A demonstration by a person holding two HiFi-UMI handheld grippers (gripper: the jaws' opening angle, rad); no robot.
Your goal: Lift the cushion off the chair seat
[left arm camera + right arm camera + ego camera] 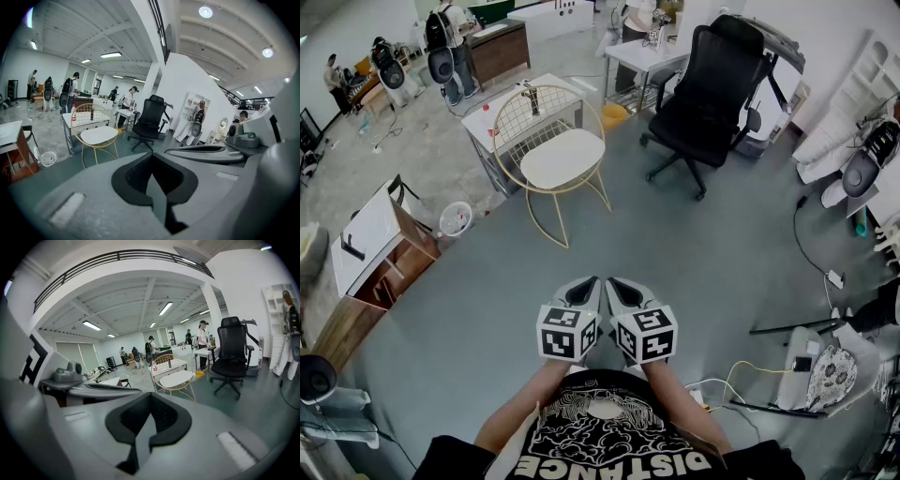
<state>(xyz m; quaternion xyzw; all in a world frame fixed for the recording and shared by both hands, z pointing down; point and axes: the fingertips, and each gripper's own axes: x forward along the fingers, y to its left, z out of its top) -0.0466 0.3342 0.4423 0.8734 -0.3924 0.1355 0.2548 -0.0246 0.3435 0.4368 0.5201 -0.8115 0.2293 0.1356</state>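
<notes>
A white round cushion (563, 157) lies on the seat of a gold wire-frame chair (546, 103) across the grey floor, far ahead of both grippers. It also shows as the cushion (98, 135) in the left gripper view and the cushion (176, 378) in the right gripper view. My left gripper (585, 289) and right gripper (624, 289) are held side by side close to my body. Both point toward the chair, and each is shut with nothing between its jaws. The left gripper (152, 158) and right gripper (150, 397) fill the lower half of their own views.
A black office chair (710, 92) stands right of the gold chair. A white wire-sided table (508, 117) is behind it. A wooden cabinet (373, 265) and a small bin (455, 220) are at the left. Cables (741, 375) and gear lie at the right. People stand at the back.
</notes>
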